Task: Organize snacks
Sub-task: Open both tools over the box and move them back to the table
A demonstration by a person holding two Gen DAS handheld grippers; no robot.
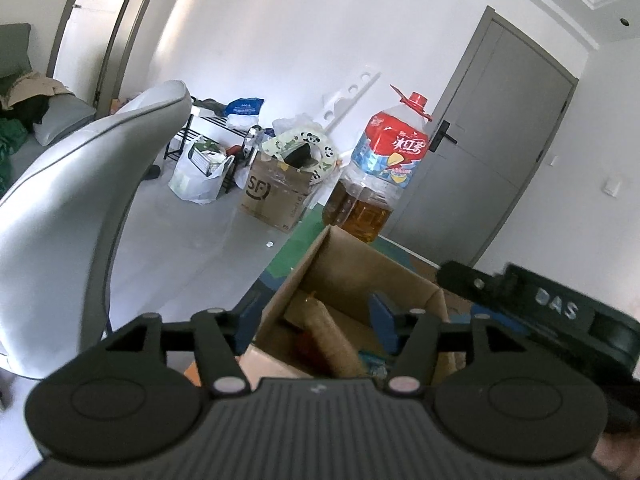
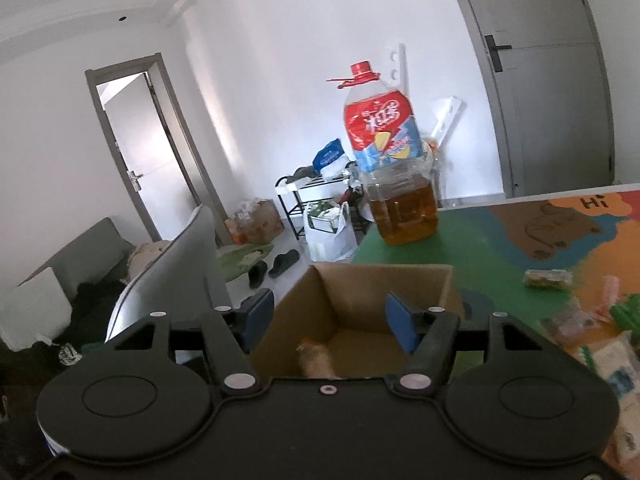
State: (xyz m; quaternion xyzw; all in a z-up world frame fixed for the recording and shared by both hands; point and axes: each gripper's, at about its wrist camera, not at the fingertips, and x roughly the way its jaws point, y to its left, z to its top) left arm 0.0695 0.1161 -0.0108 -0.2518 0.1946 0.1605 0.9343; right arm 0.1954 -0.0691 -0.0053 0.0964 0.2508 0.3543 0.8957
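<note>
Both hand-held grippers hovered over the open cardboard box (image 2: 376,292) on the green part of the play mat (image 2: 500,232) covering the table.

Left gripper (image 1: 316,320): jaws stood apart, blue pads (image 1: 380,316) clear of everything, nothing clamped. The left pad sat outside the box wall, the right pad over the box interior. Inside the box, seen from the left wrist: a tan cylindrical snack pack (image 1: 324,332), something red beside it (blurred, not identified) and a blue-printed wrapper (image 1: 374,360). The right gripper's black body (image 1: 552,312) showed at the right edge of that view.

Right gripper (image 2: 330,316): jaws likewise apart, pads (image 2: 400,320) not pressing on anything. The tan snack (image 2: 316,360) lay on the box floor below them.

Cooking-oil jug (image 2: 392,168), red cap, roughly a third full, stood upright on the mat beyond the box.

More wrapped snacks (image 2: 548,279) lay loose on the mat to the right of the box, well apart from it. A grey chair back (image 1: 80,208) stood left of the table.
</note>
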